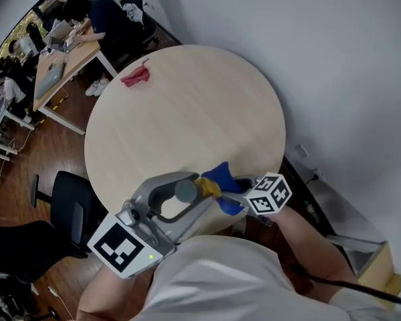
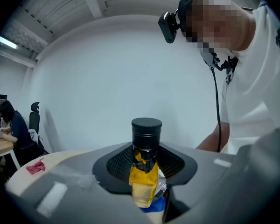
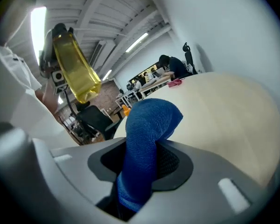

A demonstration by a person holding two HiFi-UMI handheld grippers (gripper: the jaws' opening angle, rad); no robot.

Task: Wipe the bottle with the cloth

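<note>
A small bottle (image 2: 144, 171) of yellow liquid with a black cap (image 2: 146, 132) stands between the jaws of my left gripper (image 1: 199, 191), which is shut on it. Seen from the head camera, the bottle (image 1: 207, 187) hangs over the near edge of the round table (image 1: 187, 126). My right gripper (image 1: 244, 198) is shut on a blue cloth (image 3: 147, 148), whose free end folds over above the jaws. That cloth (image 1: 226, 179) lies right against the bottle, and the bottle (image 3: 74, 69) shows upper left in the right gripper view.
A pink rag (image 1: 136, 75) lies at the table's far left edge. A black office chair (image 1: 70, 206) stands left of the table. People sit at desks (image 1: 60, 65) beyond it. A white wall (image 1: 334, 59) runs close along the right side.
</note>
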